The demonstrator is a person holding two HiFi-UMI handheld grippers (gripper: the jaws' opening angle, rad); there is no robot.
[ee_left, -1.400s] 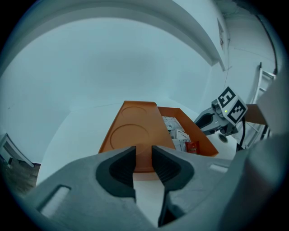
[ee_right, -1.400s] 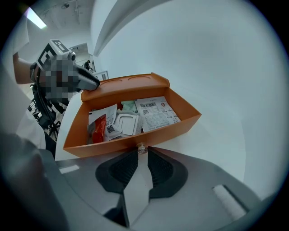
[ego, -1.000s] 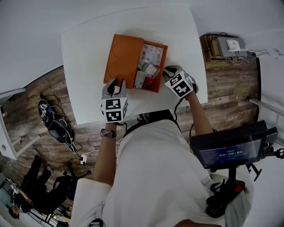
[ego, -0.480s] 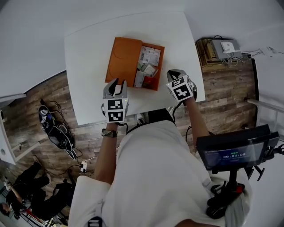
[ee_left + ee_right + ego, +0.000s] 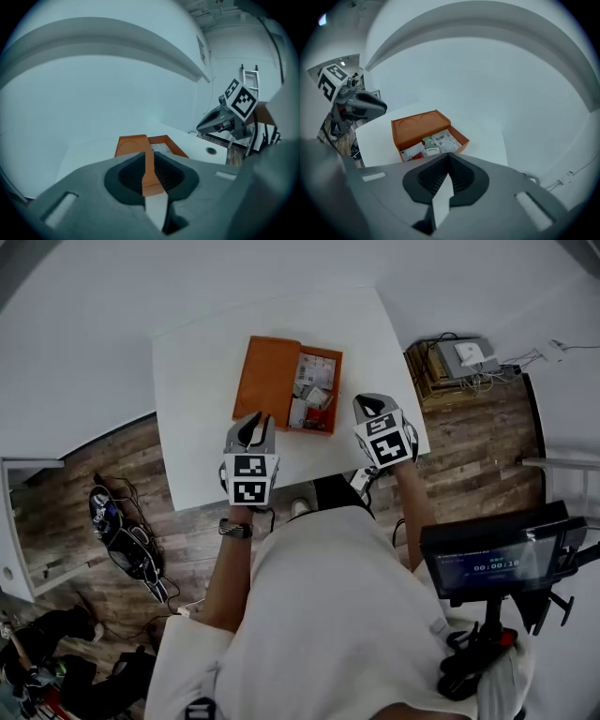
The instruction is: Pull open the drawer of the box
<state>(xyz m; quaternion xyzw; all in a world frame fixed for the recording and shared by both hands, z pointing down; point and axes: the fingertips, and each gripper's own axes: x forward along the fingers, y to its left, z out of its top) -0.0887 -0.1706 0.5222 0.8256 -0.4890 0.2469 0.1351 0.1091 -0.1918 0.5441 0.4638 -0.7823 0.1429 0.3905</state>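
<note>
The orange box [image 5: 270,379] lies on the white table [image 5: 197,418], its drawer [image 5: 317,395] slid out to the right and full of small packets. My left gripper [image 5: 251,425] hovers just in front of the box's near edge; its jaws have just been closing, a slit still shows between them, and nothing is in it. The right gripper [image 5: 367,409] hangs off the drawer's right end, shut and empty. In the left gripper view the box [image 5: 132,143] shows beyond my jaws [image 5: 152,185]. In the right gripper view the open drawer [image 5: 435,143] lies below my jaws [image 5: 443,190].
The table's near edge runs just under both grippers, with wooden floor [image 5: 469,427] beyond it. A monitor on a stand [image 5: 492,554] is at my right. Cables and gear [image 5: 117,517] lie on the floor at left. A low shelf with devices [image 5: 459,357] stands right of the table.
Both grippers have lifted away from the box and drawn slightly toward me. The right gripper has left the drawer's end. The drawer stays open throughout.
</note>
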